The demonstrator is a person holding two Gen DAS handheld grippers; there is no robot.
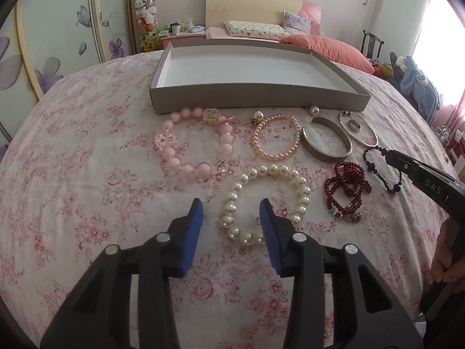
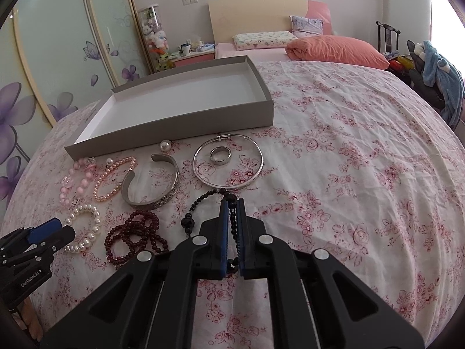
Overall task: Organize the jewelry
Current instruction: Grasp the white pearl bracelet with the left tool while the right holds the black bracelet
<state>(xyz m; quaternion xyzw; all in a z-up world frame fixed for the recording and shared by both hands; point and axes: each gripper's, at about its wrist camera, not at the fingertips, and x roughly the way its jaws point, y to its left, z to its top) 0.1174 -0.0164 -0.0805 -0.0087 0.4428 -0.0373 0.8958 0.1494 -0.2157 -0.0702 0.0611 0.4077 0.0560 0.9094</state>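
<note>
Grey box (image 1: pixel 255 99) on bed (image 2: pixel 348 145): nothing inside. Jewelry laid out just in front of it. Right gripper (image 2: pixel 232 203) fingers clamped on black bead bracelet (image 2: pixel 200 200). Left gripper (image 1: pixel 231 208) fingers apart, straddling white pearl bracelet (image 1: pixel 290 174), not pressing.

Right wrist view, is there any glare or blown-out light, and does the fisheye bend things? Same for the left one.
Right wrist view: daylight blows out the top right corner, and the grey box and bedspread bulge with fisheye curvature. Left wrist view: the window at the right edge is washed out, dark vignette rings the corners, the white pearl bracelet stays sharp, shadows are soft.
</note>
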